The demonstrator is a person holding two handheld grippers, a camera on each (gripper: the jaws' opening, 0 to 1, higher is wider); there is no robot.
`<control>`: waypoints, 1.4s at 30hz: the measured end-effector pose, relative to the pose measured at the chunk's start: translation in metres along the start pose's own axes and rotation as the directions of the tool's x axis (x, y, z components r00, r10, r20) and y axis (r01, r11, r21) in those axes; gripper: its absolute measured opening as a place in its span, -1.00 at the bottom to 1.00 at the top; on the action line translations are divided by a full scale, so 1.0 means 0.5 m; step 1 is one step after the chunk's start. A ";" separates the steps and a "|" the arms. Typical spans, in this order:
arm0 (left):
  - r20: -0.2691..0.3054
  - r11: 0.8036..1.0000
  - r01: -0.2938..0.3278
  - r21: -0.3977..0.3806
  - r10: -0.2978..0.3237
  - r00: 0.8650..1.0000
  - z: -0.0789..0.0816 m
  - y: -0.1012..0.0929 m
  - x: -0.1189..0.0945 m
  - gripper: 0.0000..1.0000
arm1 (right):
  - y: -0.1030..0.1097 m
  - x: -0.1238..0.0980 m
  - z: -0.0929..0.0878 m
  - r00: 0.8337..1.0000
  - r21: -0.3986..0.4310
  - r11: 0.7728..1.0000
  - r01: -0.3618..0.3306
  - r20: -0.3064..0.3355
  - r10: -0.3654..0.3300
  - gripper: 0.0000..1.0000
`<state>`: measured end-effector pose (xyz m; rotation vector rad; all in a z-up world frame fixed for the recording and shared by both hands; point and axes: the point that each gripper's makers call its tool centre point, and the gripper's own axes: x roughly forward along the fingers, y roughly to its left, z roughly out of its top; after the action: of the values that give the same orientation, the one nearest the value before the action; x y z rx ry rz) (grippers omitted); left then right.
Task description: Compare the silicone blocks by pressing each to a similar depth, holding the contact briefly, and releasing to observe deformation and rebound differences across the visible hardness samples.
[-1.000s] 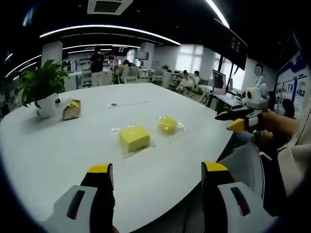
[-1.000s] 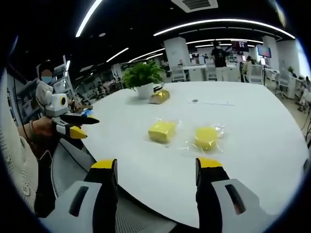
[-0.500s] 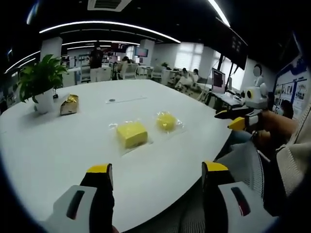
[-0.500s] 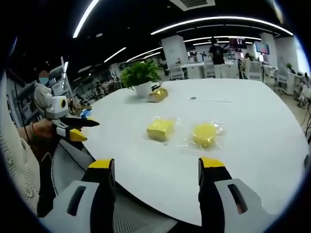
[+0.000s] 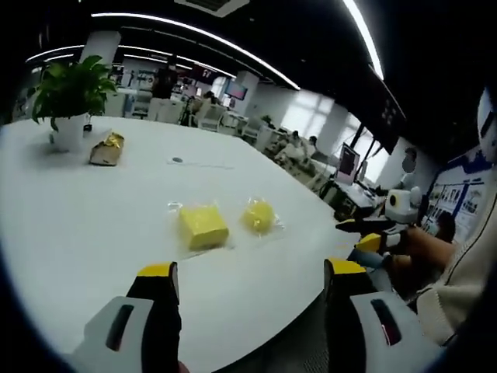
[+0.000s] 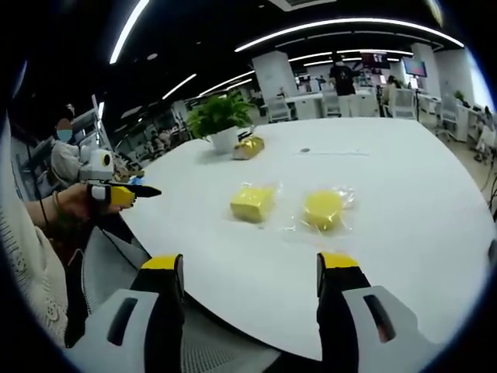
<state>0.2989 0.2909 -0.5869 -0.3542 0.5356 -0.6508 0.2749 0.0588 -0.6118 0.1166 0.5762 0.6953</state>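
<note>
Two yellow silicone blocks (image 6: 252, 203) in clear wrap lie on a white table (image 6: 404, 225).

Square yellow silicone blocks: one (image 5: 203, 225) (image 6: 251, 203)
Round yellow silicone blocks: one (image 5: 258, 215) (image 6: 323, 208)
Clear bags: two, one around each block
Potted plants: one (image 5: 68, 97) (image 6: 220, 122)
Gold packets: one (image 5: 105, 149) (image 6: 248, 146)
White tables: one (image 5: 93, 225) (image 6: 404, 186)
</note>
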 end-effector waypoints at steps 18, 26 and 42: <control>-0.020 0.978 0.000 -0.208 -0.004 1.000 0.026 0.175 0.165 0.48 | -0.054 0.022 0.004 0.998 0.019 0.999 0.038 -0.043 -0.037 0.41; -0.063 0.955 0.022 -0.295 -0.043 0.997 0.016 0.208 0.259 0.55 | -0.076 0.034 0.013 0.997 0.013 0.999 0.043 -0.061 -0.043 0.40; -0.008 0.856 0.102 -0.508 -0.123 0.992 0.019 0.246 0.377 0.03 | -0.109 0.040 -0.016 0.990 0.045 0.997 0.061 -0.128 -0.055 0.39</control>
<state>0.4889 0.2608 -0.7043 -0.8784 0.7292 -0.6239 0.3141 0.0289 -0.6436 0.1009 0.7159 0.6350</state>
